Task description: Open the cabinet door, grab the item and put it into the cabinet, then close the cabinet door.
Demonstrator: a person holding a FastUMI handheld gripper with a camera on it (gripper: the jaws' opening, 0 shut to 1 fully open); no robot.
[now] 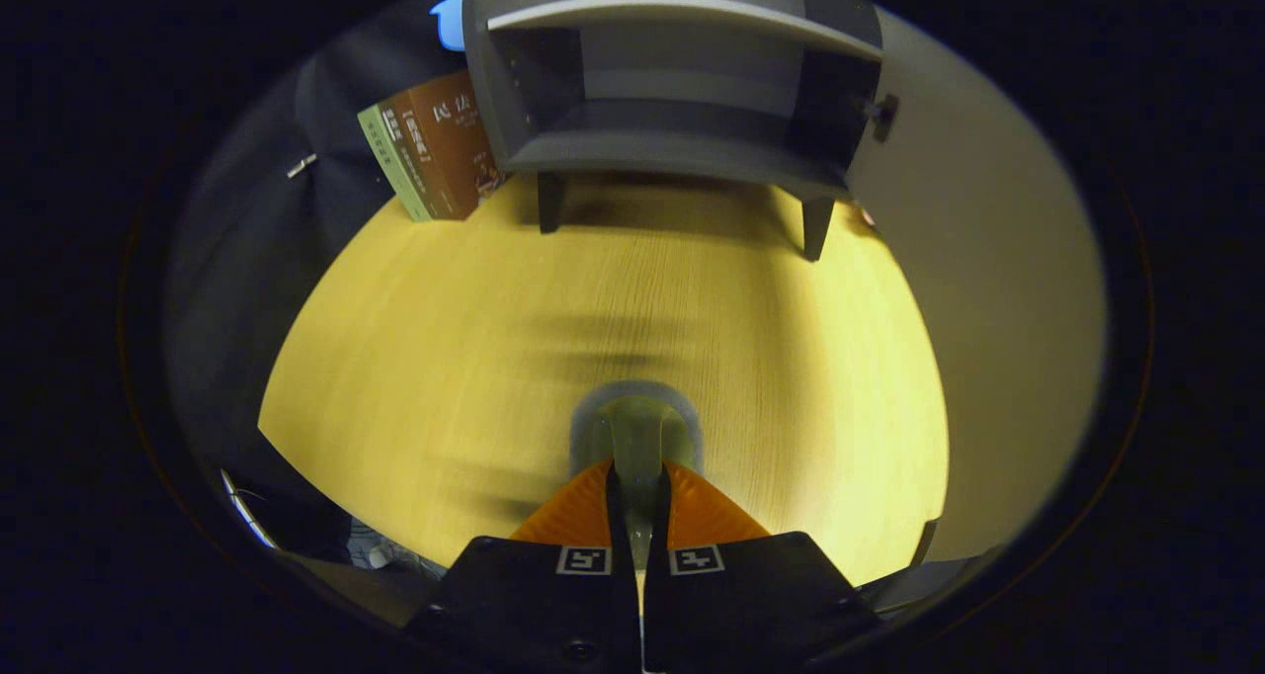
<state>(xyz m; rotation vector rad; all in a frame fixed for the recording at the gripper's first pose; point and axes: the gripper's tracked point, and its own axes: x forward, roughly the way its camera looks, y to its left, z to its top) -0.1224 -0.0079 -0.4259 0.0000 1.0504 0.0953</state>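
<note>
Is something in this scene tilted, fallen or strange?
Only the books stand out: they lean tilted against the left side of the grey cabinet, not upright. The cabinet door stands open, as the task requires. The claw holds a small greenish item between its fingers above the table.

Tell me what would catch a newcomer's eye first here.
The claw is shut on a small grey-rimmed item, held above the yellow wooden tabletop. Beyond it stands a grey cabinet on short legs, its pale door swung open to the right. Upright books lean beside its left wall.
</note>
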